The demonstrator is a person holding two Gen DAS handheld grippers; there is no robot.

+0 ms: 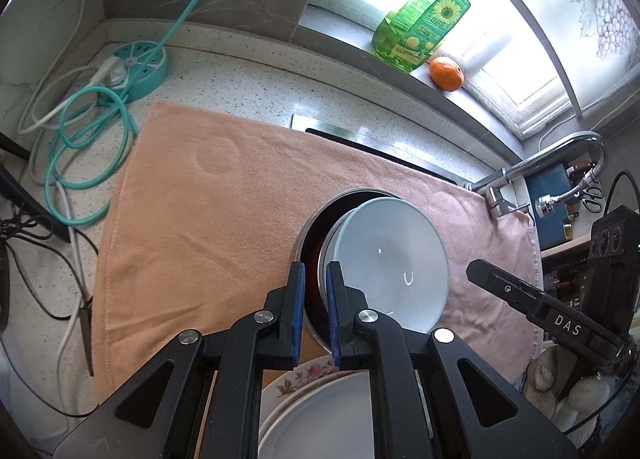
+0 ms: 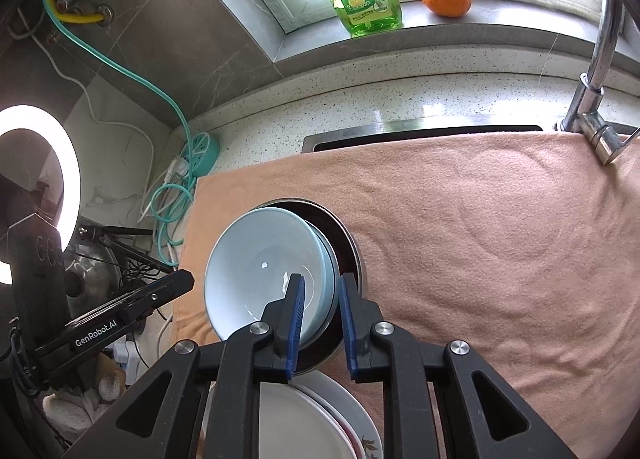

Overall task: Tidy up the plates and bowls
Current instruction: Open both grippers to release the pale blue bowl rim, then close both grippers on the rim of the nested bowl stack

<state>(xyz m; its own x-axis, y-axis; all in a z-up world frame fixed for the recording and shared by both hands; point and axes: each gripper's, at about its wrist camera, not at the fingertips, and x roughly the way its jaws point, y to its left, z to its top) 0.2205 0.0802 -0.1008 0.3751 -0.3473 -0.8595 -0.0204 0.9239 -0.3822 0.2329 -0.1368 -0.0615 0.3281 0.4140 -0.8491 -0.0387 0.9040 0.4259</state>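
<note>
This was a home kitchen. A speckled stone counter ran under a window, and a chrome tap stood at a sink covered by a peach towel. On the sill stood a green dish soap bottle beside an orange. Bowls and plates lay on the towel, and a power strip sat in the corner.
</note>
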